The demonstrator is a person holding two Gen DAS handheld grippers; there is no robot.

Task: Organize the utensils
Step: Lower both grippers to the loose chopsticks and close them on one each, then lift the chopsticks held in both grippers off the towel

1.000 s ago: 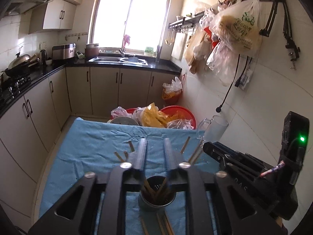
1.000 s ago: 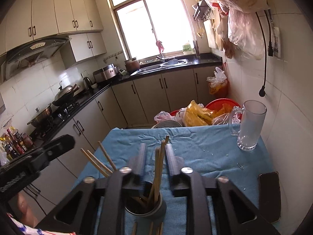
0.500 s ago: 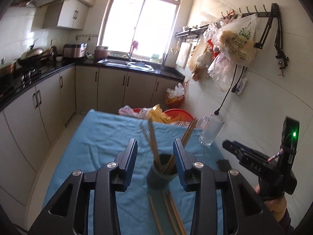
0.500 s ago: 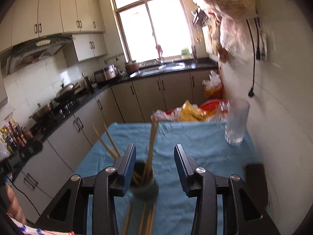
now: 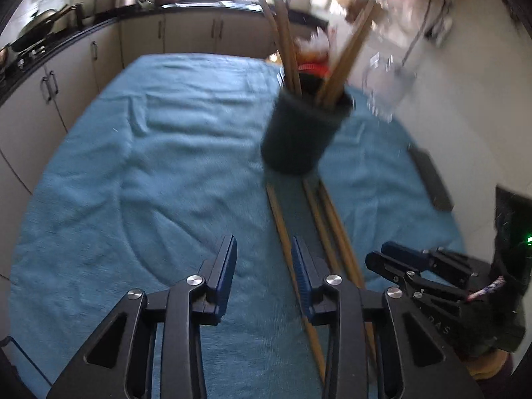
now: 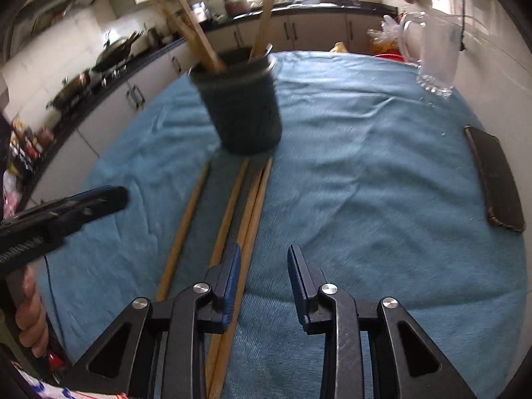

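A dark cup stands on the blue cloth with several wooden chopsticks upright in it. Loose chopsticks lie on the cloth in front of it. My left gripper hovers low over them, its jaws closing. One chopstick runs under the gap beside the right finger, untouched by the pads. My right gripper is also closing, with only cloth between its fingers and a chopstick pair passing under its left finger. The left gripper shows at the left of the right wrist view.
A glass mug stands at the far right of the cloth by the wall. A dark phone lies near the right edge. Kitchen cabinets and a black counter run along the left. A hand grips the left tool.
Both grippers have dropped from above the cup toward the cloth and tilted down. The chopsticks the right one held now stand in the cup. Both jaws are narrower than half a second ago.
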